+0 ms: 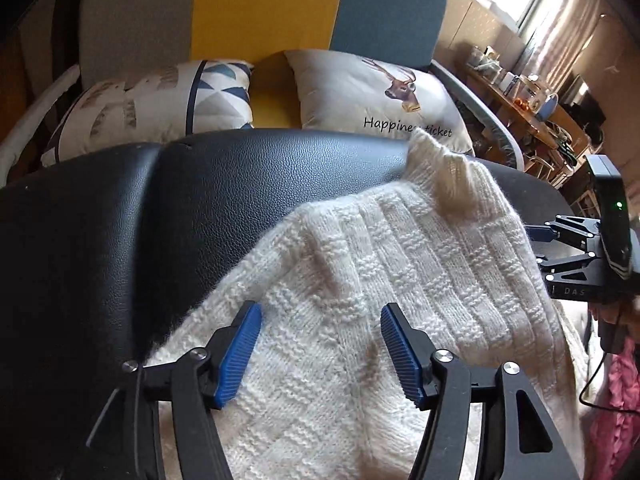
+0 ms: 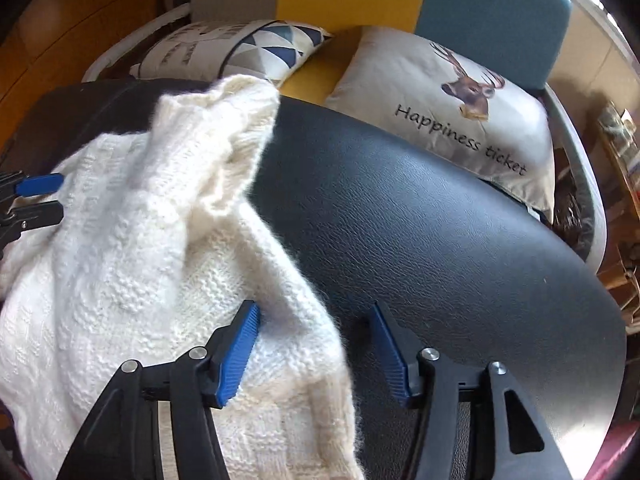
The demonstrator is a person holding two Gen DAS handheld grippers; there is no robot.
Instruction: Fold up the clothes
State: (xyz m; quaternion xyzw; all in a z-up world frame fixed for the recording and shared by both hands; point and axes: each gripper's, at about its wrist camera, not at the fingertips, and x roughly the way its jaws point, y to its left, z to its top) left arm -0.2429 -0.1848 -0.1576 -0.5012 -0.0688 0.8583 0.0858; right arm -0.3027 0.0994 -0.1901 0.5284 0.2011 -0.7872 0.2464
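Observation:
A cream knitted sweater (image 1: 384, 264) lies bunched on a black leather surface (image 1: 168, 208); it also shows in the right wrist view (image 2: 132, 240) on that surface (image 2: 440, 232). My left gripper (image 1: 320, 352) is open, its blue-padded jaws just above the knit, empty. My right gripper (image 2: 314, 352) is open over the sweater's right edge, holding nothing. The right gripper shows at the sweater's right side in the left wrist view (image 1: 544, 246). The left gripper shows at the left edge of the right wrist view (image 2: 40, 198).
Behind the black surface stand a deer-print "Happiness ticket" cushion (image 1: 384, 92) and a triangle-patterned cushion (image 1: 160, 104) on a grey, yellow and teal sofa (image 1: 264, 4). A cluttered wooden table (image 1: 532, 108) stands at the far right. Pink fabric (image 1: 616, 400) lies at the right edge.

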